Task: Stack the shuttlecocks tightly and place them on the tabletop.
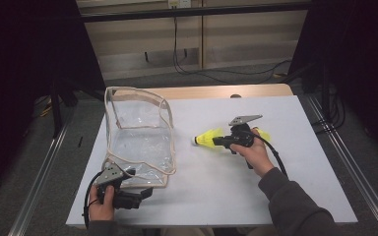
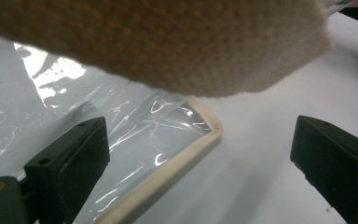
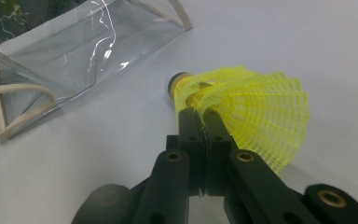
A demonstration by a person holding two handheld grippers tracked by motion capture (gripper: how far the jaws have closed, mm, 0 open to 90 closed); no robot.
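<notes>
The right gripper (image 3: 200, 114) pinches a yellow shuttlecock's (image 3: 256, 116) mesh skirt, just right of the clear plastic bag (image 1: 140, 142). The left gripper (image 1: 145, 192), jaws spread, sits at the bag's near edge, probably to steady it. Next: carry the shuttlecock into the bag's opening.

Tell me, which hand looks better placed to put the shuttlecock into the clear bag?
Right. The right gripper is already shut on the shuttlecock, just beside the bag. The left gripper stands open at the bag's near corner.
</notes>
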